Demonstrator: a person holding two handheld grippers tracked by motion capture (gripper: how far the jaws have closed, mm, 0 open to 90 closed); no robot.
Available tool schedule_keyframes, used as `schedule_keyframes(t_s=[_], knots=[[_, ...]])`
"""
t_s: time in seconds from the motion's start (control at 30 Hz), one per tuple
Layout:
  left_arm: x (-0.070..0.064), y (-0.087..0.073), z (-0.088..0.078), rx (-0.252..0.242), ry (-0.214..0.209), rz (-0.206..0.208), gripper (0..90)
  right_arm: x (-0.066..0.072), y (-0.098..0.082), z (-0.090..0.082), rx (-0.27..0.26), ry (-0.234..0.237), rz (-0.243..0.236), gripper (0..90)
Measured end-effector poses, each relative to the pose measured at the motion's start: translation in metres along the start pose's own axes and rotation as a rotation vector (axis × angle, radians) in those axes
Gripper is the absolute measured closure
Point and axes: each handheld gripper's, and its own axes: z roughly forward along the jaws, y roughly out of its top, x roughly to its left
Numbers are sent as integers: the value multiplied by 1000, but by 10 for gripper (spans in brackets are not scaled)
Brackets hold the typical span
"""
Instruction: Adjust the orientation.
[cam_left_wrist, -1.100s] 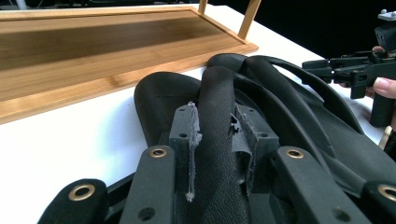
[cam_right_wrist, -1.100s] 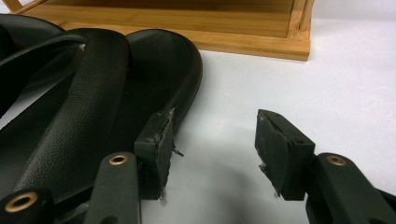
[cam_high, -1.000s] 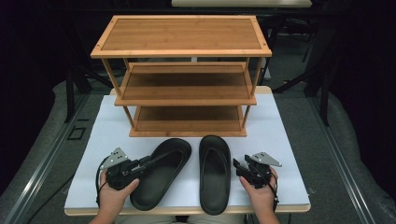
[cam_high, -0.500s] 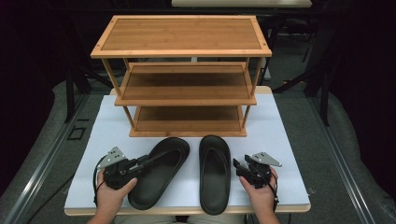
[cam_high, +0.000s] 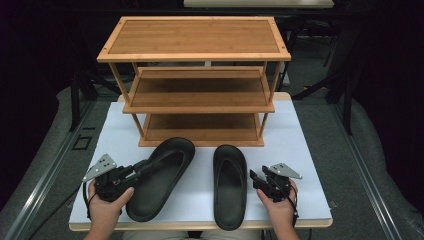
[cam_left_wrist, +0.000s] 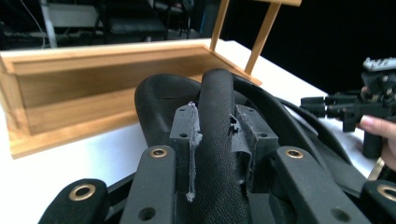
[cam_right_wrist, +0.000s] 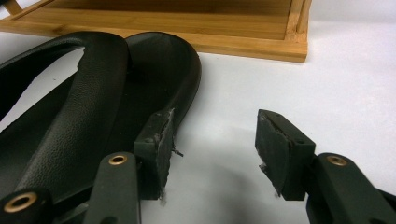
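Two black slippers lie on the white table in front of a wooden shoe rack (cam_high: 200, 95). My left gripper (cam_high: 142, 167) is shut on the strap of the left slipper (cam_high: 160, 177). In the left gripper view the strap (cam_left_wrist: 215, 107) runs between the pads (cam_left_wrist: 187, 135), with the gripper (cam_left_wrist: 212, 135) clamped around it. The right slipper (cam_high: 230, 185) lies flat beside it. My right gripper (cam_high: 255, 180) is just right of that slipper, open, nothing between its jaws. In the right gripper view the gripper (cam_right_wrist: 212, 144) stands open over bare table, its left pad close to the slipper (cam_right_wrist: 154, 70).
The rack has three shelves, and its bottom shelf (cam_left_wrist: 93, 93) stands just beyond the slippers' toes. The table's front edge (cam_high: 200, 225) runs close under both hands. Dark floor and stands surround the table.
My left gripper has risen slightly and shifted a little, taking the left slipper's strap with it. The right hand and the right slipper have kept still.
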Motion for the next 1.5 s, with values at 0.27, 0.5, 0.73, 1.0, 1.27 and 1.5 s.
schedule_keyframes(t_s=[0.27, 0.5, 0.73, 1.0, 1.27, 1.5], knots=[[4, 13, -18, -58, 23, -4, 704, 0, 0, 0, 1, -1, 6, 463], [0, 29, -30, -98, 17, 9, 706, 0, 0, -2, 9, -10, 6, 462], [-2, 55, -37, -138, 9, 19, 708, 0, 0, -2, 5, -17, 5, 462], [-5, 91, -34, -182, 14, 54, 708, -1, 0, -2, 2, -14, 9, 460], [10, 128, 13, -195, 45, 22, 708, -1, -1, -2, -9, -13, 16, 458], [23, 152, 70, -185, 131, -7, 709, -2, 0, -3, -3, -4, 23, 457]])
